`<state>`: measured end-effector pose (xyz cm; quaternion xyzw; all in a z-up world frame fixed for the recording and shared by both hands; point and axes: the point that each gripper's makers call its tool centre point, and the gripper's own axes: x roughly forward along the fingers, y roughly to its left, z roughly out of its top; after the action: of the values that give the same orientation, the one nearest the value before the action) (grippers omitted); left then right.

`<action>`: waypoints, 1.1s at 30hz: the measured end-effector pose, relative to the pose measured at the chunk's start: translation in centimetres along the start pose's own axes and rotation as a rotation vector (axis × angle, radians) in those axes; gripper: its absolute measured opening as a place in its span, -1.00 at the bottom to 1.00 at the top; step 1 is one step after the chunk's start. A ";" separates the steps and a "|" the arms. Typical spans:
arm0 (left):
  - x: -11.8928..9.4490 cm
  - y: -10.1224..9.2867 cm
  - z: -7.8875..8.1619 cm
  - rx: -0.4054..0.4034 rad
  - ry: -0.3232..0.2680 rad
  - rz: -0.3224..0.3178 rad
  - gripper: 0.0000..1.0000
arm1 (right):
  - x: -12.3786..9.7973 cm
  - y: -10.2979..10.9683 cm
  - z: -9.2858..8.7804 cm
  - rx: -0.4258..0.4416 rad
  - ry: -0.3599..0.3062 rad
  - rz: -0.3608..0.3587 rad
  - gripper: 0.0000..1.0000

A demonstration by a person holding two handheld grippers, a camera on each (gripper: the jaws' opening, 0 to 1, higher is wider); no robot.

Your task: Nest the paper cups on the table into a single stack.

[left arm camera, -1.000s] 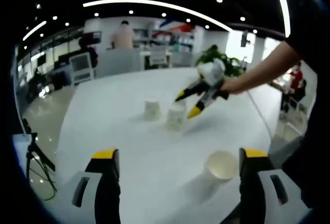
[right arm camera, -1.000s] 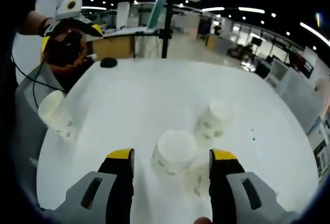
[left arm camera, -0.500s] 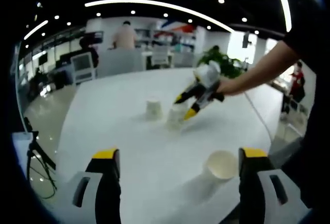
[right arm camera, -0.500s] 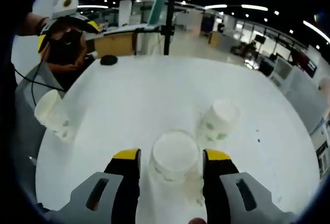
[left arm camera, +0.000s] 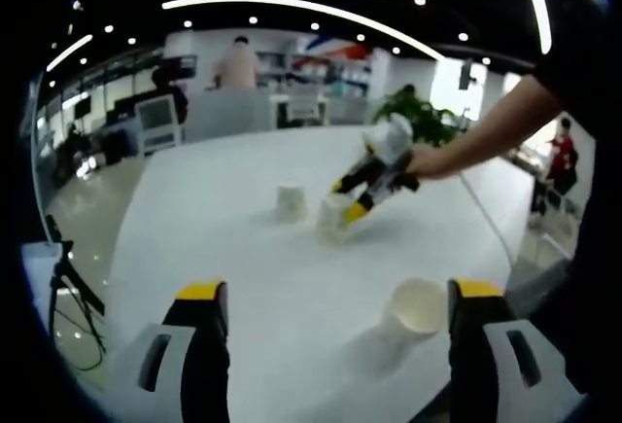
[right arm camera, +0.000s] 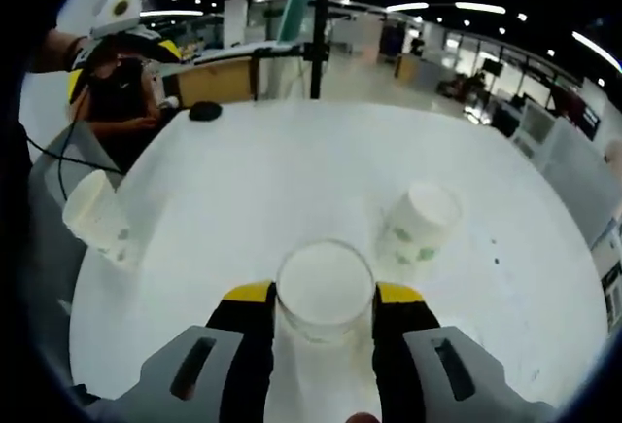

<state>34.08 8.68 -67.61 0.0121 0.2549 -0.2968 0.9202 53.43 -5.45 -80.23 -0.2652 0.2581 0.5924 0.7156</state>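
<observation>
Two upside-down paper cups stand mid-table on the white table (left arm camera: 224,248): one (left arm camera: 289,201) further back, the other (left arm camera: 332,217) between the jaws of my right gripper (left arm camera: 346,204). In the right gripper view that gripper (right arm camera: 326,299) is shut on the nearer cup (right arm camera: 326,282), both jaws against its sides, while the other inverted cup (right arm camera: 420,224) stands just right of it. A third cup (left arm camera: 418,306) stands upright near the table edge, just inside the right jaw of my open left gripper (left arm camera: 335,345). It also shows as a cup (right arm camera: 97,219) at the table's left edge, below the left gripper (right arm camera: 126,49).
A small black object (right arm camera: 204,112) lies on the far side of the table (right arm camera: 272,170). A dark pole (right arm camera: 319,34) rises behind it. A tripod (left arm camera: 63,287) stands on the floor left of the table. People (left arm camera: 238,63) and a plant (left arm camera: 408,107) are far behind.
My right gripper has come down around the nearer upside-down cup and its jaws have narrowed onto it. The left gripper has stayed open and nearly still.
</observation>
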 end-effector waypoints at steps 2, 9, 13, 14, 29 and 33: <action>-0.1 0.0 0.0 0.001 0.000 0.001 0.85 | 0.0 0.0 0.0 0.008 -0.005 0.003 -0.30; -0.3 0.4 0.2 0.009 -0.006 0.004 0.85 | -0.5 0.6 0.4 0.001 -0.018 0.010 -0.33; -0.5 0.6 0.3 0.011 -0.012 0.006 0.85 | -0.9 0.7 0.7 -0.005 -0.026 0.008 -0.33; -0.5 0.5 0.3 0.011 -0.012 0.004 0.85 | -1.0 0.8 0.8 -0.003 -0.030 0.009 -0.33; -1.0 -0.9 1.3 0.030 -0.037 -0.027 0.84 | -5.0 2.4 2.9 0.000 -0.096 -0.038 -0.33; -1.0 -1.6 2.0 0.045 -0.047 -0.039 0.84 | -6.8 2.8 3.7 -0.005 -0.122 -0.061 -0.34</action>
<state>33.40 7.53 -65.21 0.0210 0.2264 -0.3206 0.9195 49.77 -7.34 -73.13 -0.2384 0.2044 0.5861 0.7469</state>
